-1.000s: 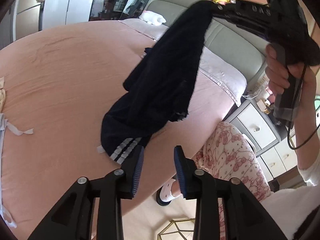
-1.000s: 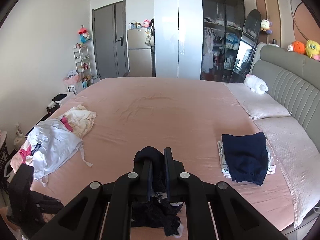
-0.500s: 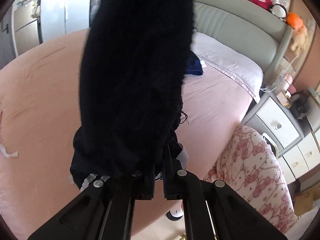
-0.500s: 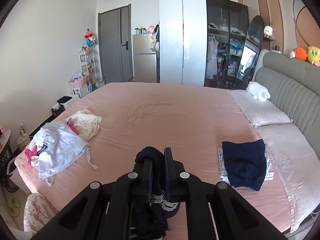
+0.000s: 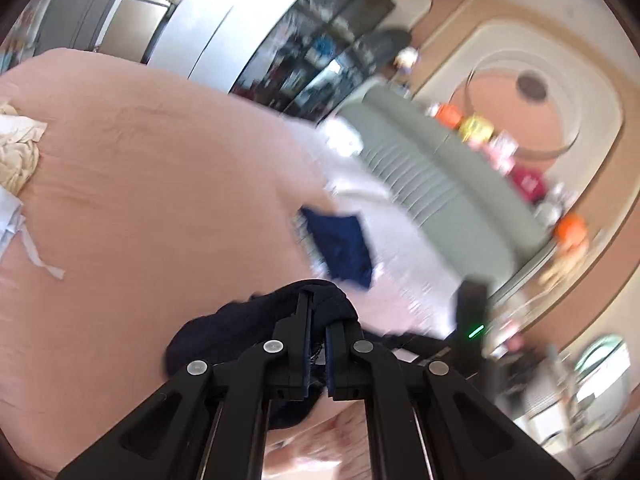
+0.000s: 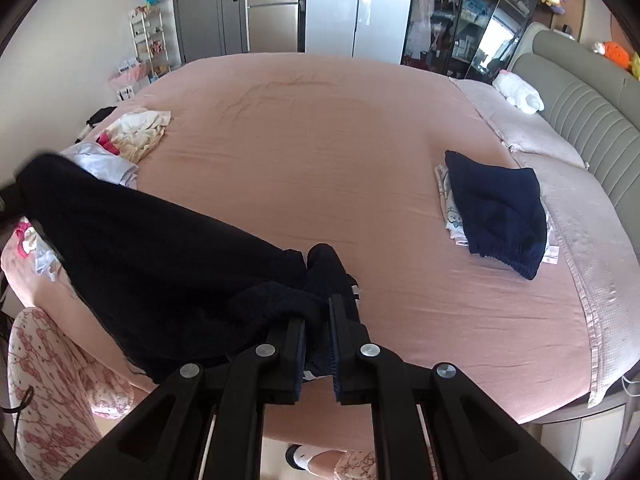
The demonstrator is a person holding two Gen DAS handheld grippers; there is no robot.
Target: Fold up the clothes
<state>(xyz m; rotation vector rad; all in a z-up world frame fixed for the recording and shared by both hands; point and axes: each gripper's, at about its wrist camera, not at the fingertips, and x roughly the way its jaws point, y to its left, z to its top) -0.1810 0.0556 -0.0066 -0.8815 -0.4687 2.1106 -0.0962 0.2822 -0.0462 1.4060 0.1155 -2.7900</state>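
We see the left gripper (image 5: pixel 316 316) with its jaws nearly together, pinching a fold of the dark garment (image 5: pixel 248 332), which bunches around and behind the fingertips. The right gripper (image 6: pixel 317 312) stands likewise, jaws close on another part of the same dark garment (image 6: pixel 160 264), so the cloth is held at two places. In the right wrist view it spreads from that grip up and away to the left as a broad dark sheet, hanging over the near edge of the pink bed (image 6: pixel 320 140). Farther right on the bed, near the pillows (image 6: pixel 520 128), lies a folded navy piece (image 6: pixel 496 208) on top of a light printed one (image 6: pixel 450 208). At the bed's far left sits a loose heap of pale clothes (image 6: pixel 132 136). A grey padded headboard (image 6: pixel 592 116) runs behind the pillows. The left wrist view is blurred, so we cannot make out finer detail there.
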